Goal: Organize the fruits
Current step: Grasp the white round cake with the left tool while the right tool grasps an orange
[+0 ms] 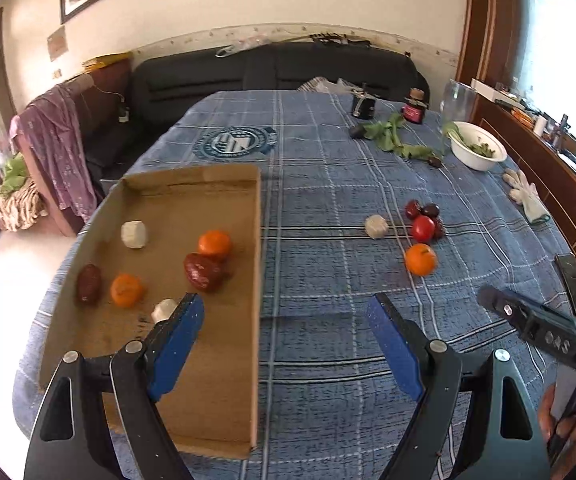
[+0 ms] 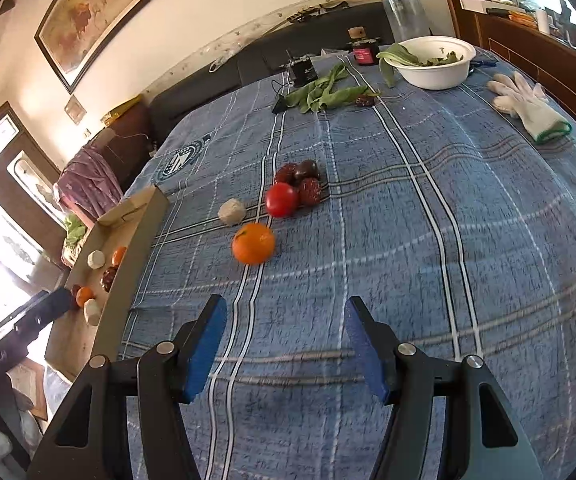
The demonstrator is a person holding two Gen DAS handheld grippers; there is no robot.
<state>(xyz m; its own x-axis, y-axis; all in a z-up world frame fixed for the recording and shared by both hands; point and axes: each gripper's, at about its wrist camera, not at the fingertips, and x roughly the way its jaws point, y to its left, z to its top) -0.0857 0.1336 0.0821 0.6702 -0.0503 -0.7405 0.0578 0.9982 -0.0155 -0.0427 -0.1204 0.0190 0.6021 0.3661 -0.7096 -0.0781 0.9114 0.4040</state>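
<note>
Already the cardboard tray (image 1: 192, 188) holds two oranges, two dark red fruits and two white lumps, while one orange (image 2: 253, 243), one tomato (image 2: 281, 199), three dark fruits and one white lump (image 2: 232, 211) lie on the blue cloth (image 2: 388, 240), both the left gripper (image 1: 284, 312) and right gripper (image 2: 282, 312) gaping empty.

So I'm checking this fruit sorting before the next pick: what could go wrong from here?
The orange on the cloth is round and may roll off the open right gripper as it closes. The red tomato touches the dark fruits, so grabbing one could scatter the rest. The cardboard tray has a low wall, which a carried fruit might clip.
</note>
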